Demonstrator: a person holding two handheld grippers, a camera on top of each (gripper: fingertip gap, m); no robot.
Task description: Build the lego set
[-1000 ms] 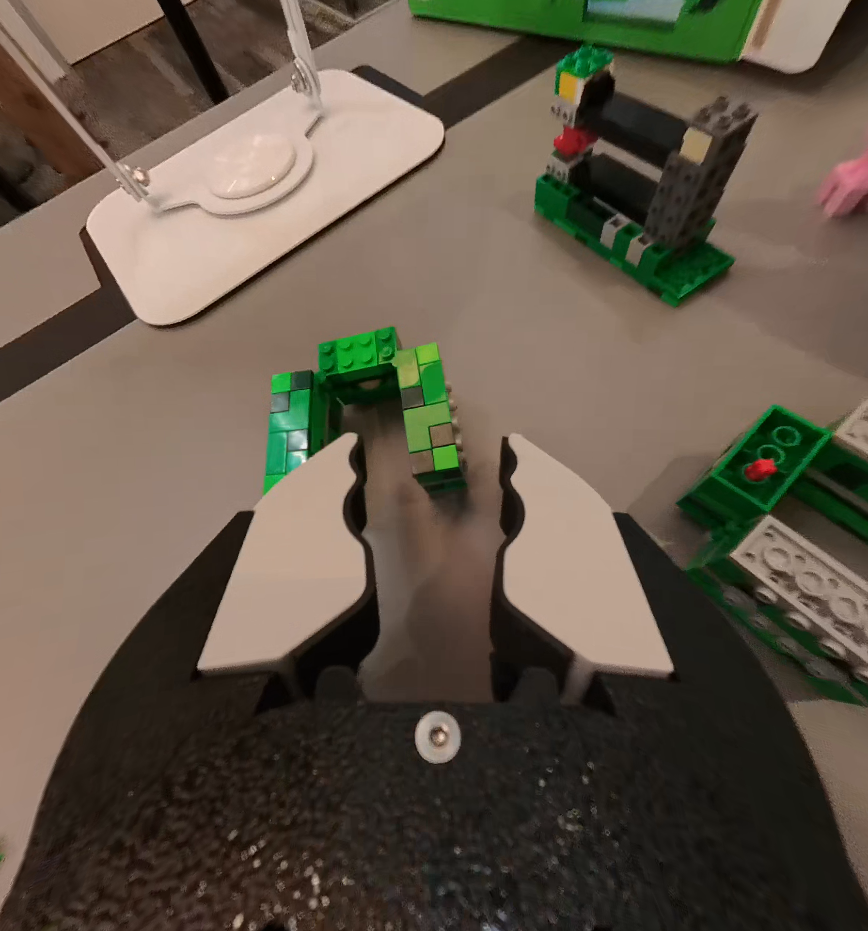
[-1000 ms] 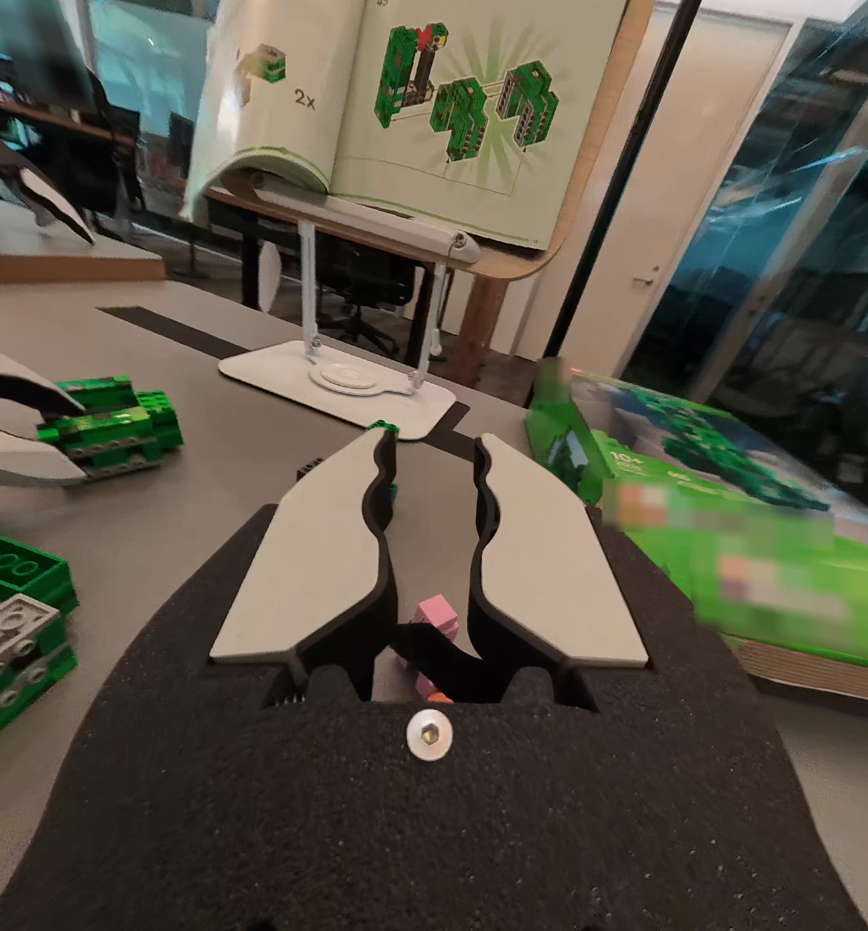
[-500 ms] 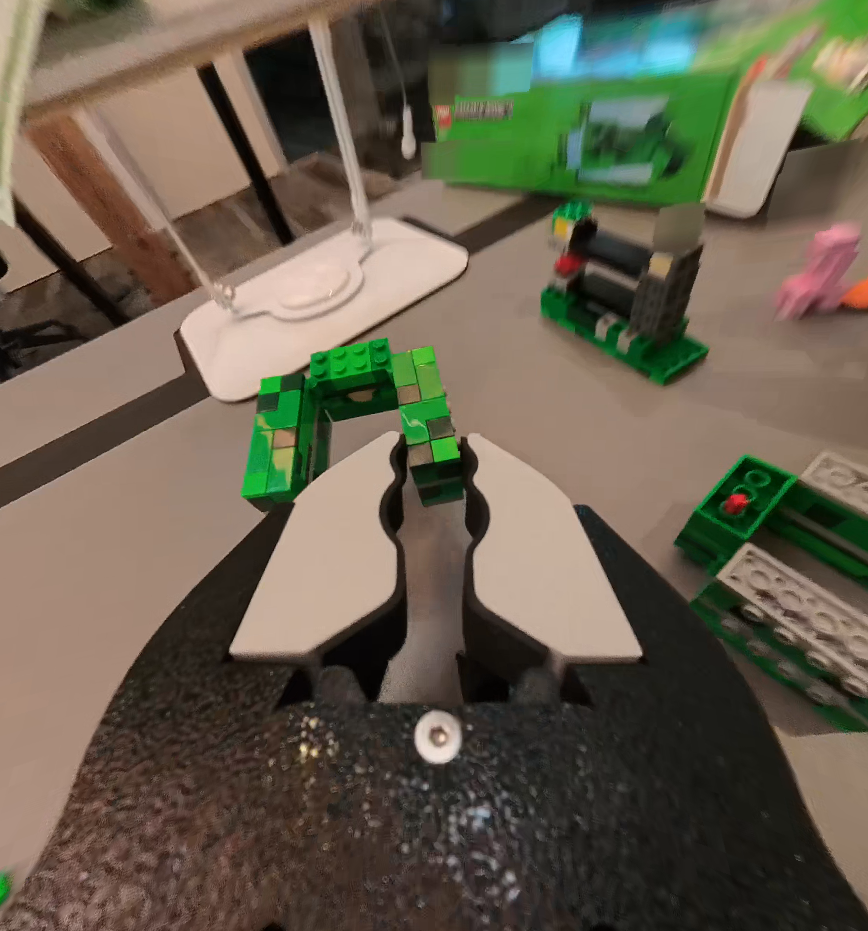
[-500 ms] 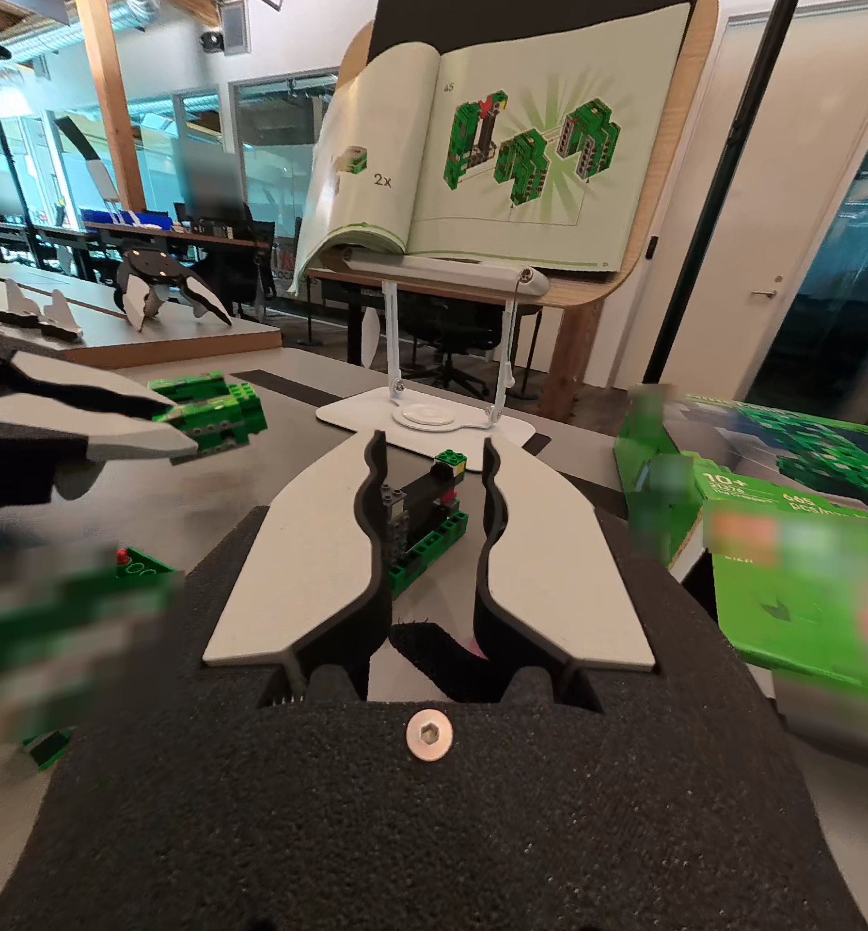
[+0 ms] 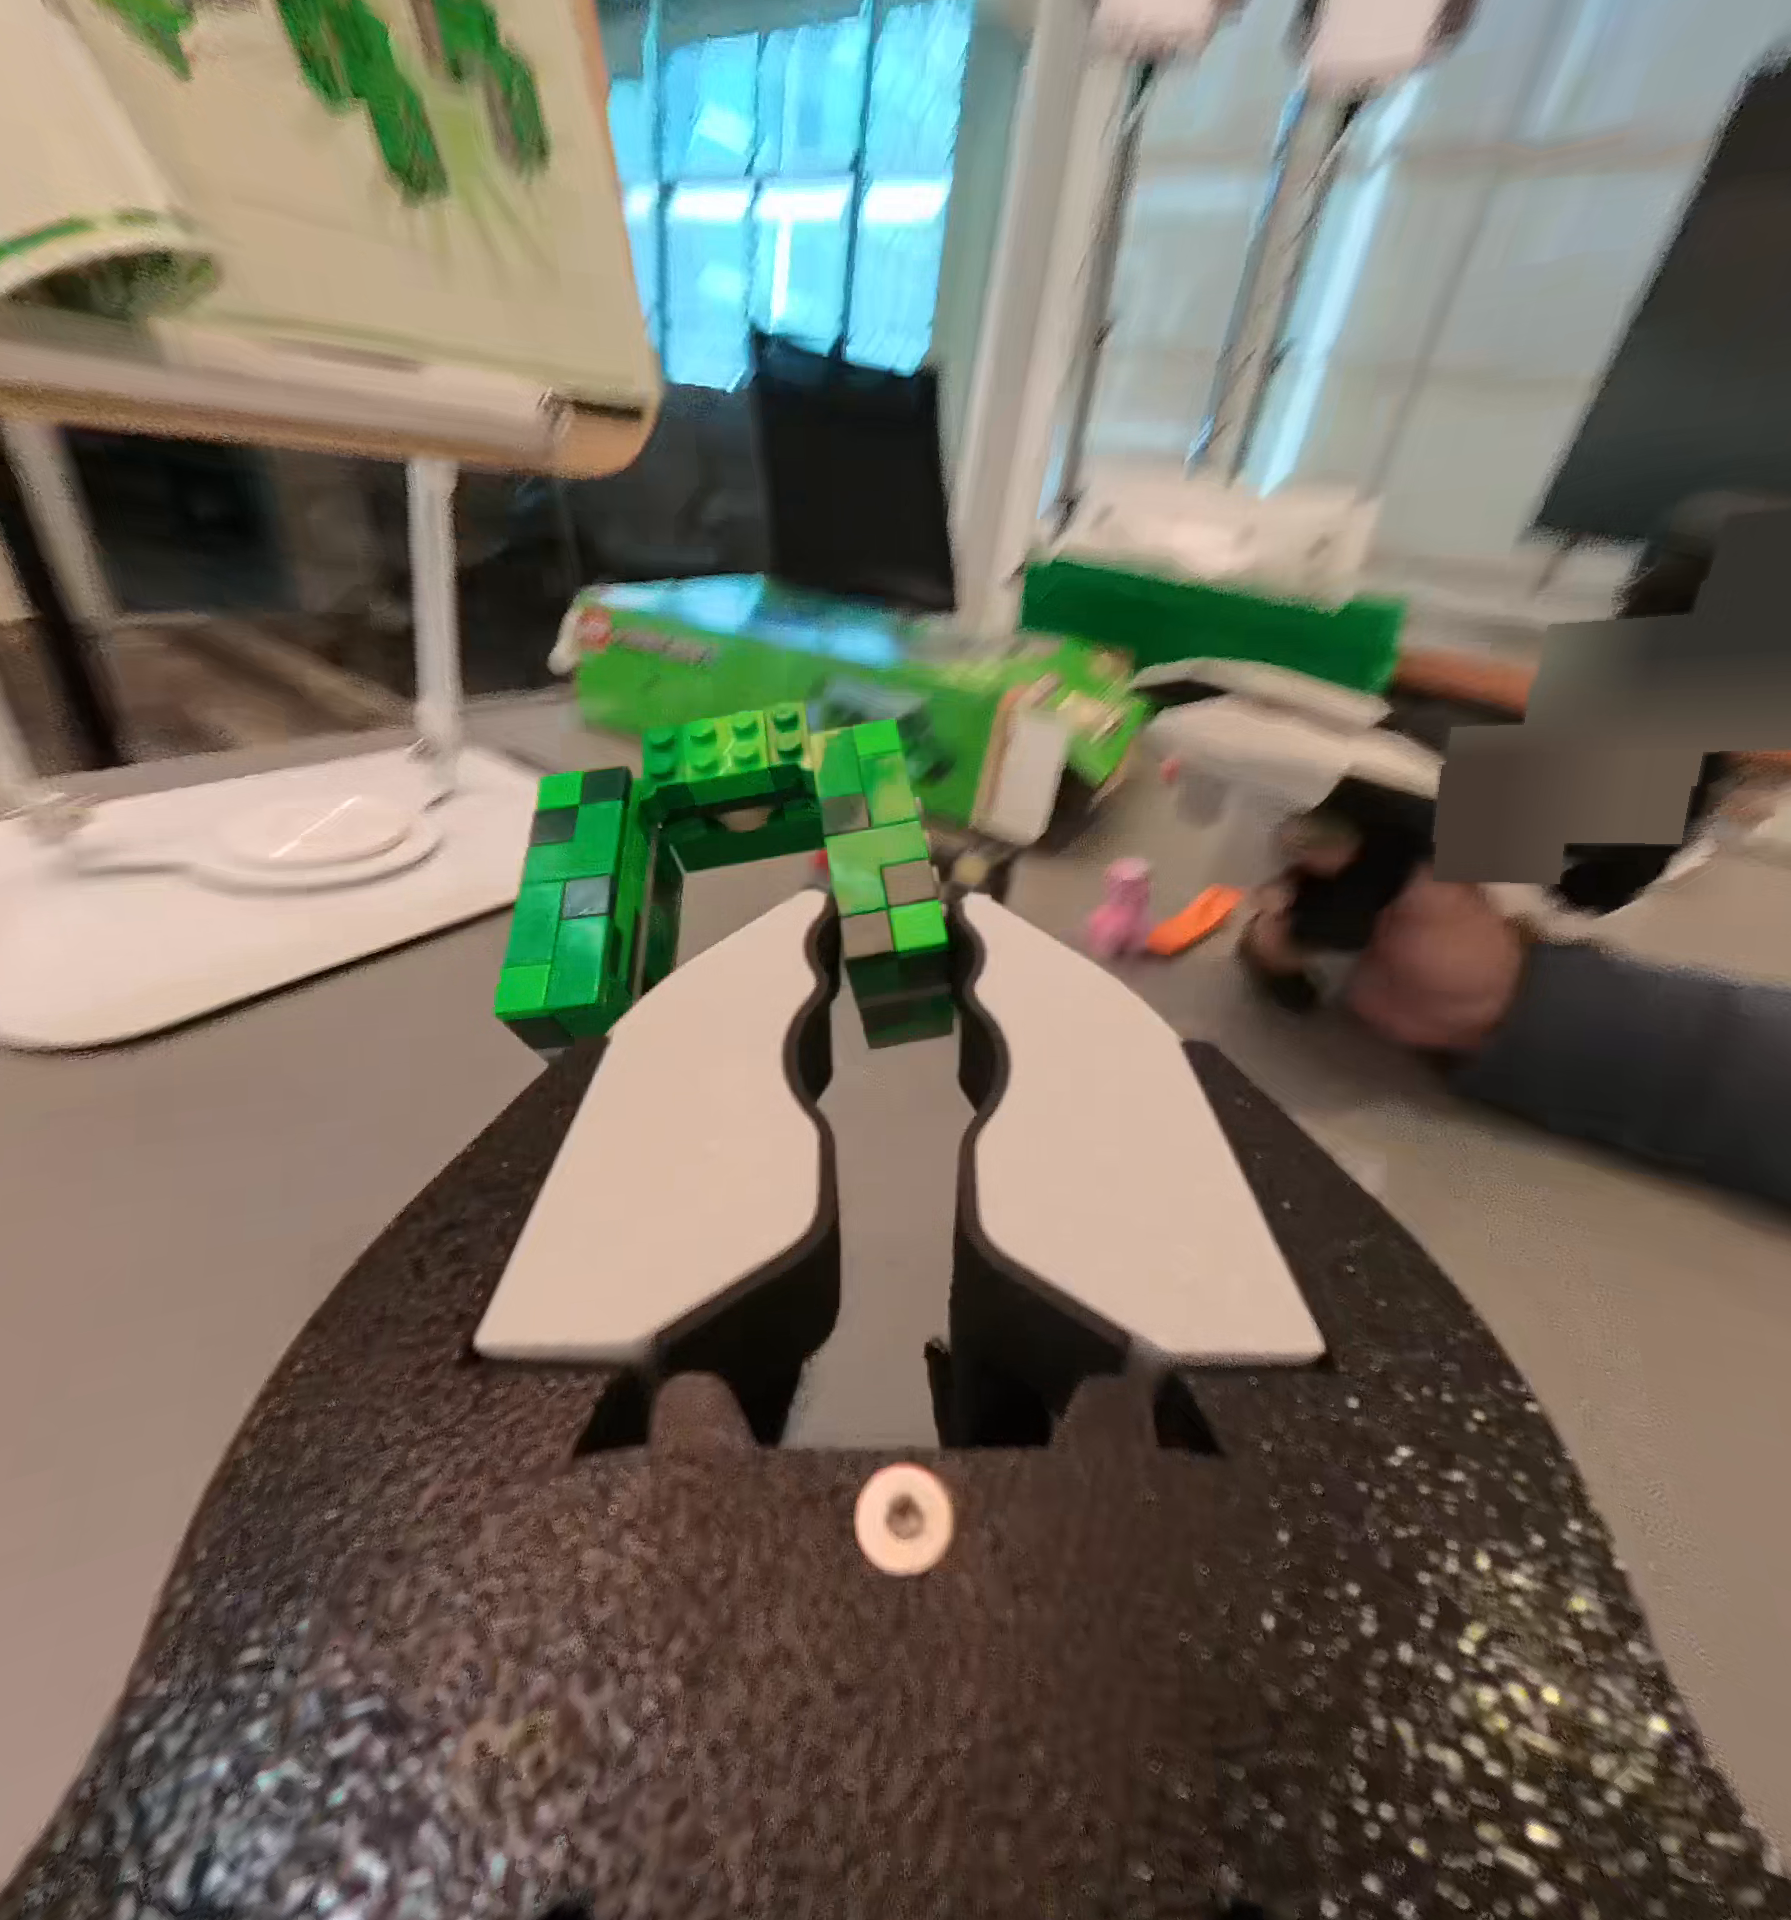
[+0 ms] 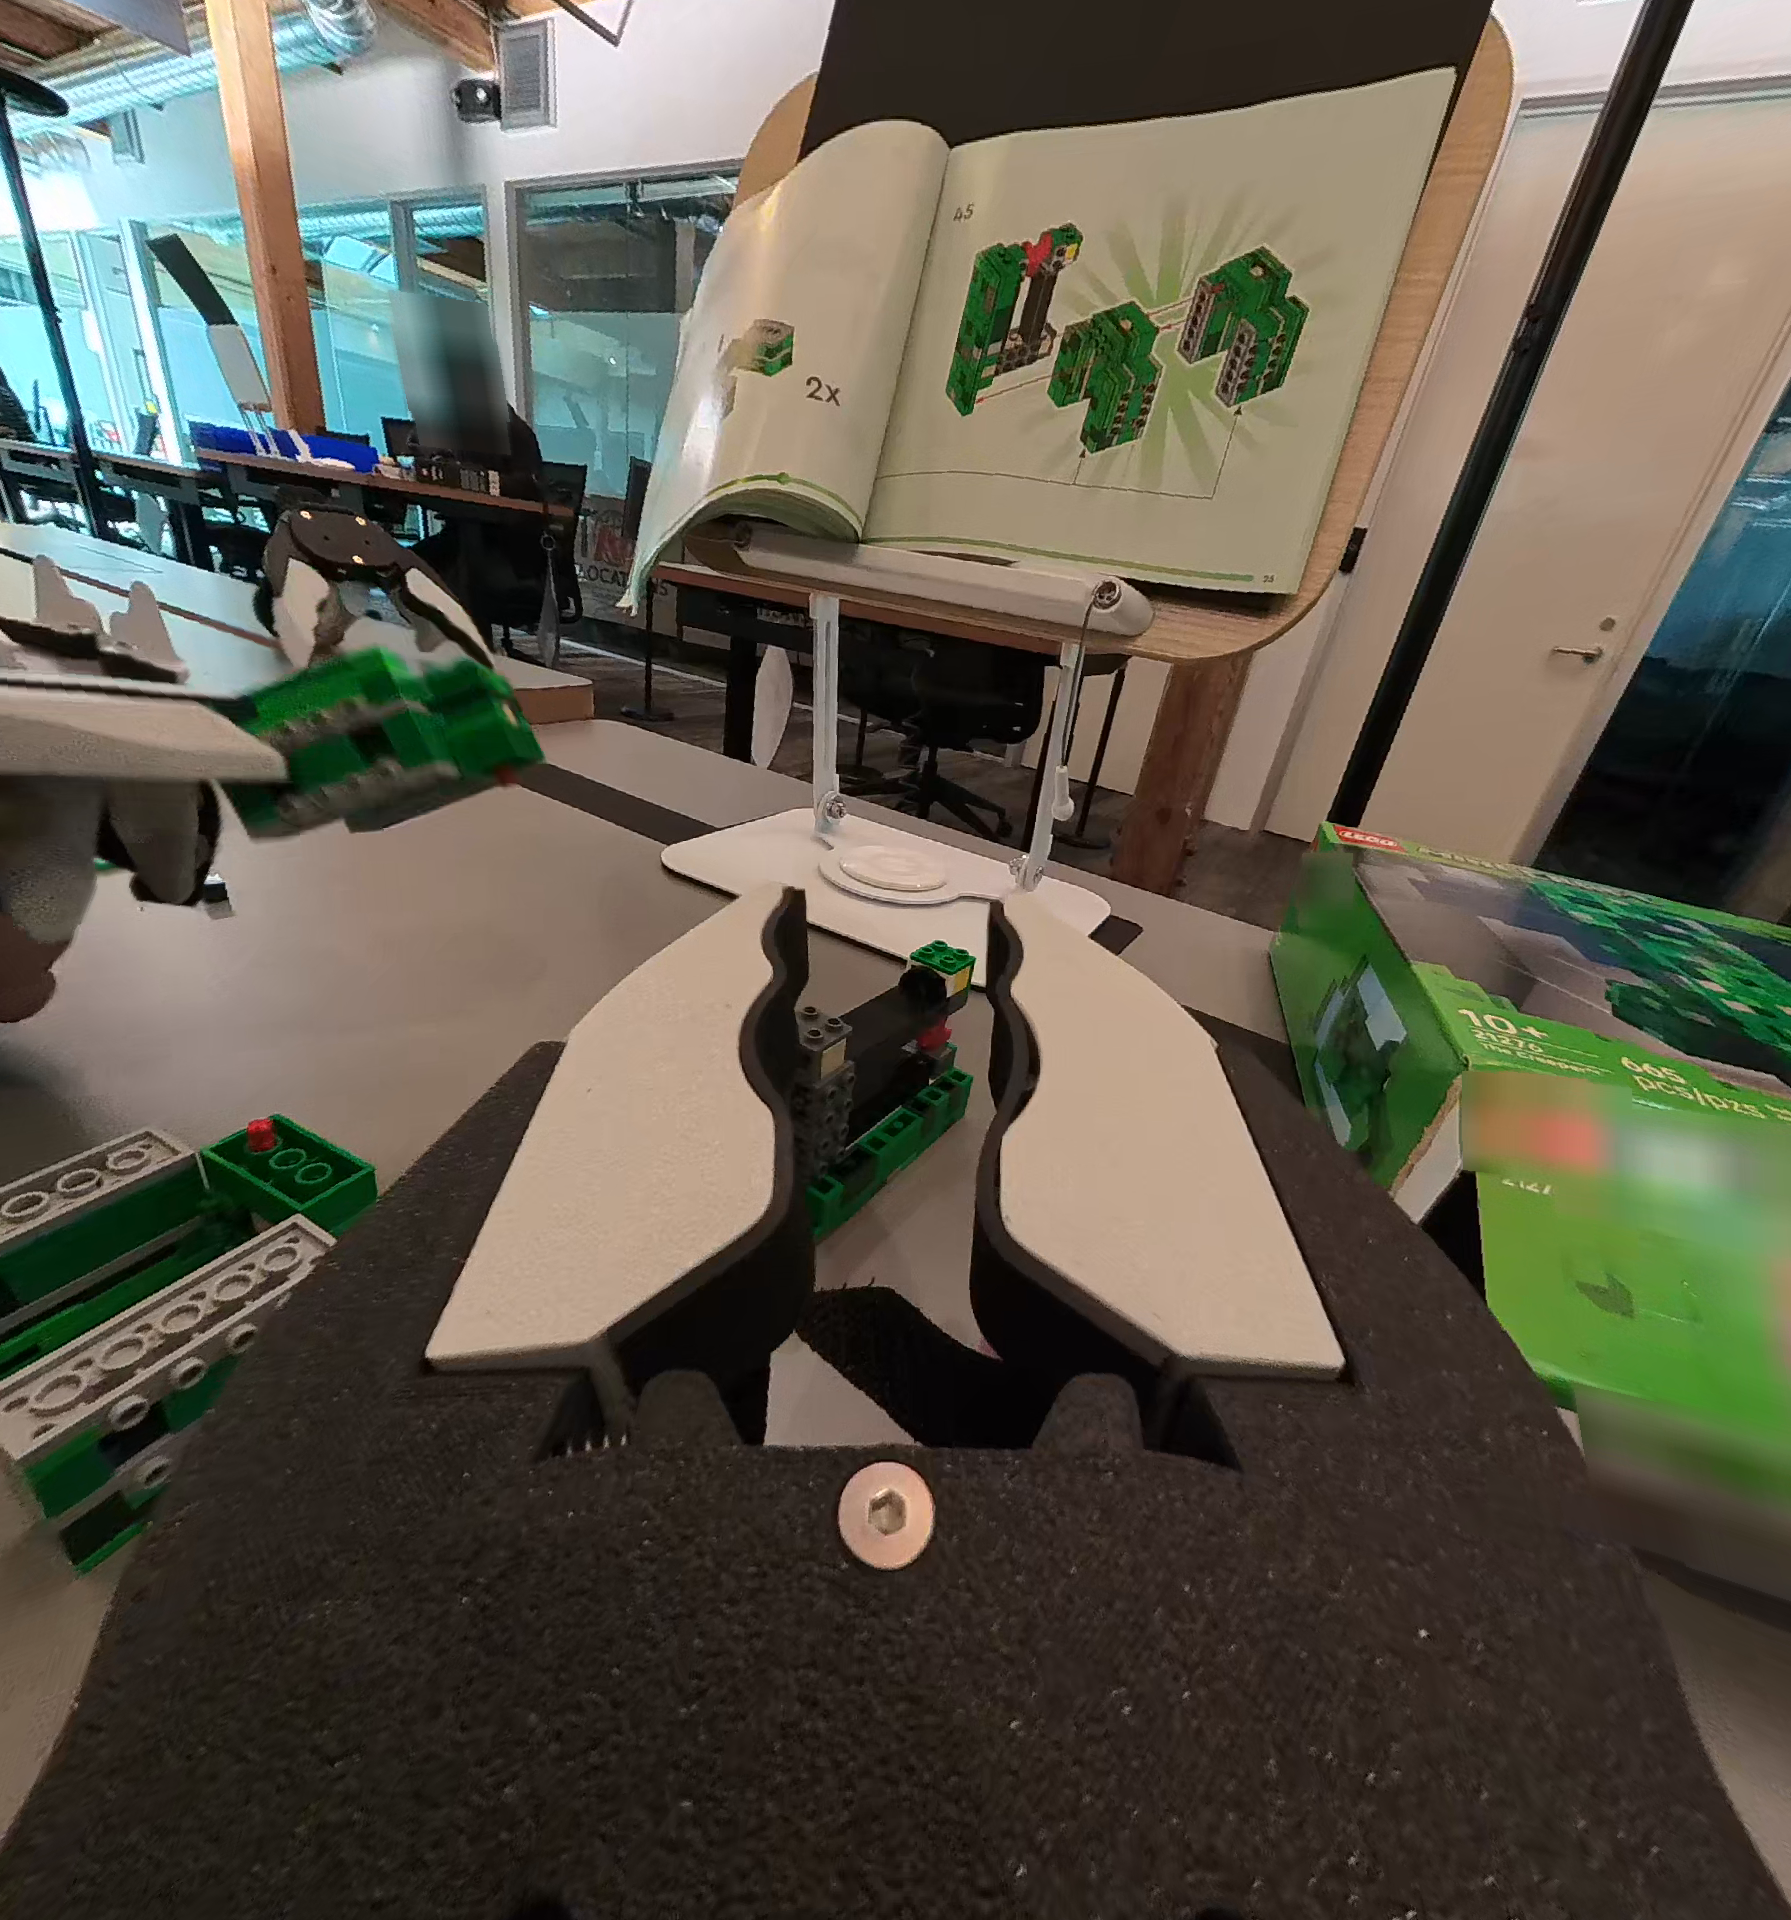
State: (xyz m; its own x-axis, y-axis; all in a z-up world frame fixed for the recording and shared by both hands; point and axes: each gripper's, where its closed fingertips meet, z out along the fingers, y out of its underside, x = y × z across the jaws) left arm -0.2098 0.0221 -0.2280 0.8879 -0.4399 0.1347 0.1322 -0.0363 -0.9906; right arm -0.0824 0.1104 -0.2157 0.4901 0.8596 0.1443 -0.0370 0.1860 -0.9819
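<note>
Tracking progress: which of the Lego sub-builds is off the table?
The green U-shaped arch, held by the left gripper; the black-and-grey frame sits on the table.

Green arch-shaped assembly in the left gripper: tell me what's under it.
The green arch-shaped assembly hangs clamped in the left gripper, with bare grey table below. The strip under the gripper itself is covered.

your left wrist view smears with motion blur far off; the right stays sharp, daylit by far windows (image 6: 60, 312).
</note>
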